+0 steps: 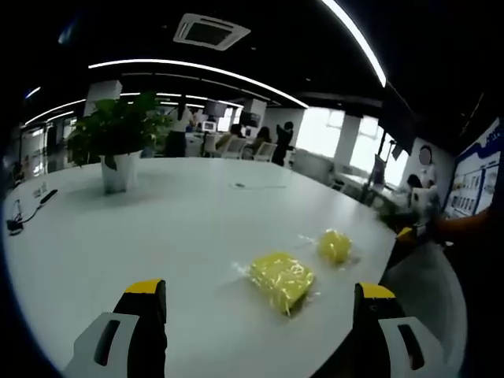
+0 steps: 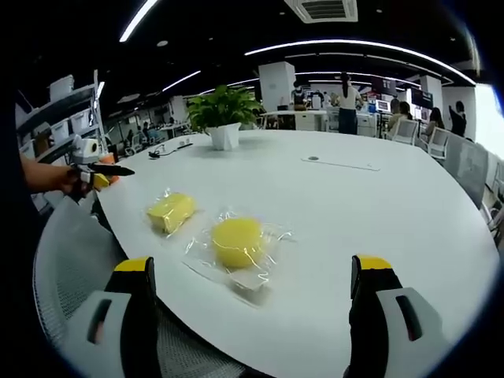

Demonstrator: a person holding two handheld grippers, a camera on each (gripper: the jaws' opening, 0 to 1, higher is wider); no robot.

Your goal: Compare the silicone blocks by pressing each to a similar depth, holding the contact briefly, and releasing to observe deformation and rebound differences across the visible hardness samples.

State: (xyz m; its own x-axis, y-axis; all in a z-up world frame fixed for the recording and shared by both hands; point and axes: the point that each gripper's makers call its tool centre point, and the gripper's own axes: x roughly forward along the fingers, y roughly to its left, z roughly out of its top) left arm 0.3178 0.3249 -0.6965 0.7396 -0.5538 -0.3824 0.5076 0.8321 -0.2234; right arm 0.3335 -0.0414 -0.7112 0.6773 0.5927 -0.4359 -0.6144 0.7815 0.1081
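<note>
Both grippers, left [image 1: 260,303] and right [image 2: 250,279], hovering over the near edge of the white surface [image 1: 173,228], fingers spread wide, gripping nothing. Rectangular yellow block [image 1: 282,279] at 12 o'clock from the left fingers, round yellow block [image 1: 335,246] just beyond at 1 o'clock, both in clear wrap close to the rim. Broad bare room behind; potted plant [image 1: 118,142] far off at 10 o'clock.

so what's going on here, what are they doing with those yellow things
A person holds a two-jaw tool in each hand above a large white table. Two yellow silicone pieces in clear wrapping lie near the table's edge: a rectangular block and a rounder one. The left tool and the right tool are both open and hover short of the pieces, touching neither. No pressing has begun yet. A potted plant stands farther back on the table.
</note>
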